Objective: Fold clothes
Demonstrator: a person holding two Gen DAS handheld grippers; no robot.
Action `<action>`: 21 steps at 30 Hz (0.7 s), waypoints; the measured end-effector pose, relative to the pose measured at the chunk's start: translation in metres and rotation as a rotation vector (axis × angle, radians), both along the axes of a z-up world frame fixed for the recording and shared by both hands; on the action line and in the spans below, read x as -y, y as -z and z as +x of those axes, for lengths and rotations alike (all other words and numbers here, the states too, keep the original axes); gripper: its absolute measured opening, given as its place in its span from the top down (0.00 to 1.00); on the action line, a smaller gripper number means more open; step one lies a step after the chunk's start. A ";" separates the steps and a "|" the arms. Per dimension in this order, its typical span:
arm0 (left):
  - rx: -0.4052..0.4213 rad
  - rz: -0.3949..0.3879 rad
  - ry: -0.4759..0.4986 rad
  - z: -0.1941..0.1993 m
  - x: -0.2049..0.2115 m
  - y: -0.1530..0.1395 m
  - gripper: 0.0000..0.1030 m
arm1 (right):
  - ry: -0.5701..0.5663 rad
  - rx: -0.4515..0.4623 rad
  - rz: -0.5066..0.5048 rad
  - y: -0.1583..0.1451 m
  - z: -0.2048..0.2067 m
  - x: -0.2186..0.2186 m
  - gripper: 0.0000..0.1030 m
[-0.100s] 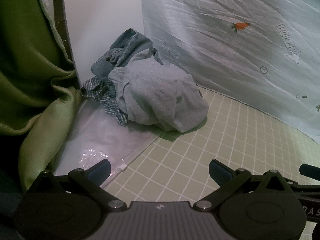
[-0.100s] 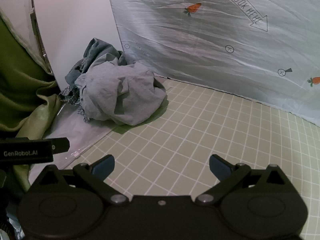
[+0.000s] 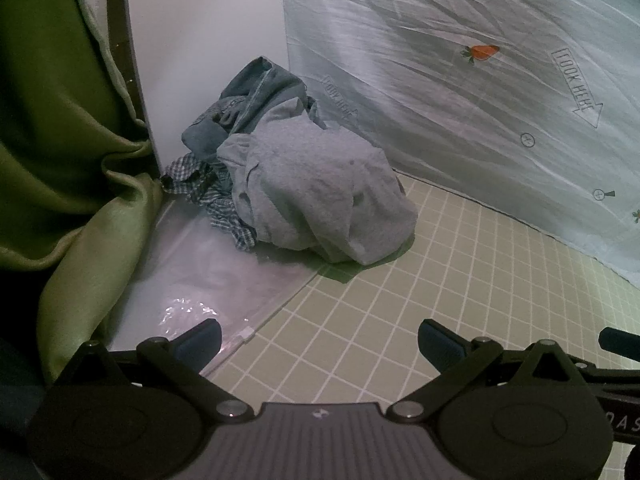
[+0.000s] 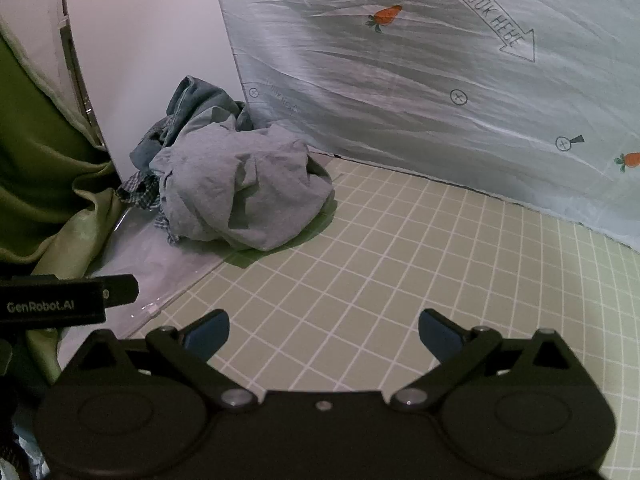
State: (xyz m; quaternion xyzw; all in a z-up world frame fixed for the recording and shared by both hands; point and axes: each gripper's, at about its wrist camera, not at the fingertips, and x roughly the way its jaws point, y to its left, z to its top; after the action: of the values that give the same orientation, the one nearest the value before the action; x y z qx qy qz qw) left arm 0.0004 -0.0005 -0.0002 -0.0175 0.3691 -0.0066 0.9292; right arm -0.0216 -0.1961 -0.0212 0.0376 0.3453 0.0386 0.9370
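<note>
A heap of crumpled clothes lies in the far left corner of the green gridded mat [image 3: 460, 280] [image 4: 400, 280]. On top is a light grey-blue garment [image 3: 320, 196] [image 4: 244, 192]. Behind it a darker blue denim piece [image 3: 256, 92] [image 4: 196, 104] leans on the white board, and a checked shirt [image 3: 212, 196] [image 4: 140, 188] pokes out at the left. My left gripper [image 3: 320, 340] is open and empty, well short of the heap. My right gripper [image 4: 324, 332] is open and empty too, over the bare mat. The left gripper's body [image 4: 60, 300] shows at the right wrist view's left edge.
A white board [image 3: 208, 40] [image 4: 148, 60] stands behind the heap. A pale sheet printed with carrots and "LOOK HERE" arrows [image 3: 480, 100] [image 4: 440, 80] forms the back wall. Green cloth [image 3: 60, 160] [image 4: 40, 184] drapes at the left. A clear plastic bag [image 3: 200, 276] [image 4: 160, 264] lies flat beside the heap.
</note>
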 end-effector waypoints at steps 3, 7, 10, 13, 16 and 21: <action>0.000 0.001 0.001 0.000 0.000 0.000 0.00 | 0.001 0.000 0.000 0.000 -0.001 0.001 0.01; 0.000 0.001 0.003 0.001 0.002 0.000 0.00 | 0.005 -0.001 0.000 -0.002 0.000 0.002 0.01; 0.000 0.001 0.004 0.002 0.002 0.001 0.00 | 0.009 -0.002 0.000 -0.001 0.001 0.003 0.01; -0.001 0.000 0.003 0.003 0.002 0.002 0.00 | 0.010 -0.003 0.000 -0.002 0.001 0.003 0.01; -0.002 0.000 0.002 0.003 0.004 0.002 0.00 | 0.009 -0.004 0.001 -0.002 0.001 0.004 0.01; -0.002 0.001 -0.001 0.003 0.004 0.002 0.00 | 0.008 -0.005 0.001 -0.002 0.002 0.004 0.01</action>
State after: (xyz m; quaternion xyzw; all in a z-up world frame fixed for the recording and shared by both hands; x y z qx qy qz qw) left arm 0.0030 -0.0048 -0.0017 -0.0172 0.3699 -0.0059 0.9289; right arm -0.0199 -0.2005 -0.0197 0.0396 0.3475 0.0348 0.9362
